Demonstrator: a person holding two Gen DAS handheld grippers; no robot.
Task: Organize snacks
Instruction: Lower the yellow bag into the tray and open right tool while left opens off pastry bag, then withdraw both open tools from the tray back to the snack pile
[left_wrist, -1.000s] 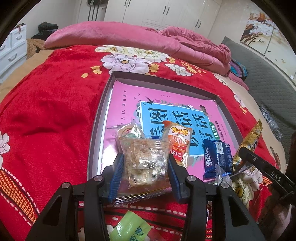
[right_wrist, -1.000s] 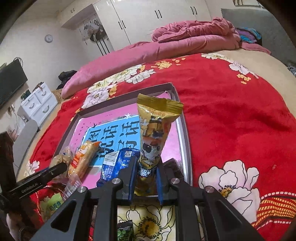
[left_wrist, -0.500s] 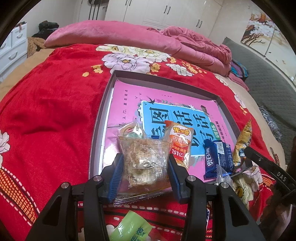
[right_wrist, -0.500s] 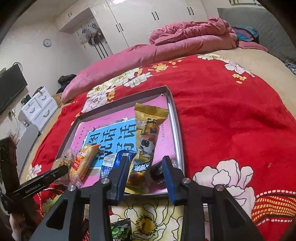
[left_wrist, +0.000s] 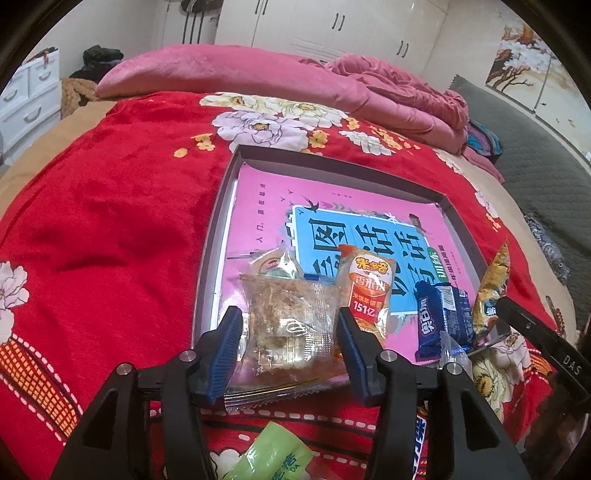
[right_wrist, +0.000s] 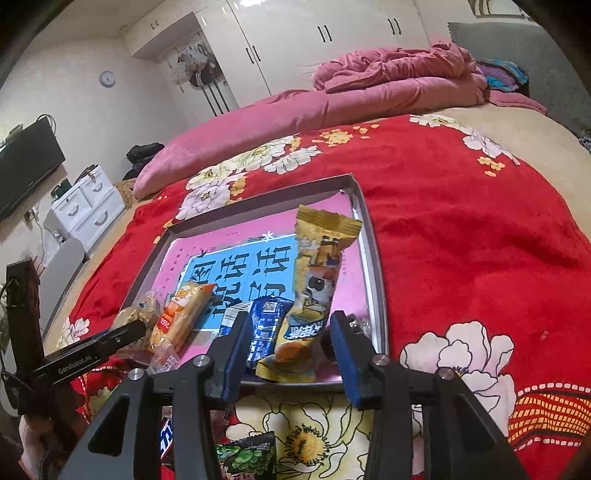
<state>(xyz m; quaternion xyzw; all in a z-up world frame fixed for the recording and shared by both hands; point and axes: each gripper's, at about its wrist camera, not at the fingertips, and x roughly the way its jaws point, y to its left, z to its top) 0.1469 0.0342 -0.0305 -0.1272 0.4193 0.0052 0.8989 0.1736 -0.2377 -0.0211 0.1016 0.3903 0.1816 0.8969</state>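
A grey-rimmed tray (left_wrist: 221, 221) lined with a pink and blue printed sheet lies on the red bedspread. My left gripper (left_wrist: 288, 319) is at its near edge, and its jaws are opening around a clear packet of crumbly cake (left_wrist: 288, 325) that rests on the tray; the pads stand just off it. An orange packet (left_wrist: 369, 291) and a blue packet (left_wrist: 439, 317) lie to its right. My right gripper (right_wrist: 291, 321) is opening too. The yellow packet (right_wrist: 314, 288) lies flat in the tray (right_wrist: 373, 258) between its fingers, untouched.
A light green packet (left_wrist: 273, 458) and a dark green packet (right_wrist: 251, 458) lie on the bedspread below the grippers. A rolled pink quilt (left_wrist: 258, 77) runs along the far side of the bed. White drawers (right_wrist: 88, 206) stand at the left.
The right jaws let go of the yellow packet, which went from upright to lying in the tray, and spread wider. The left jaws widened slightly off the clear packet.
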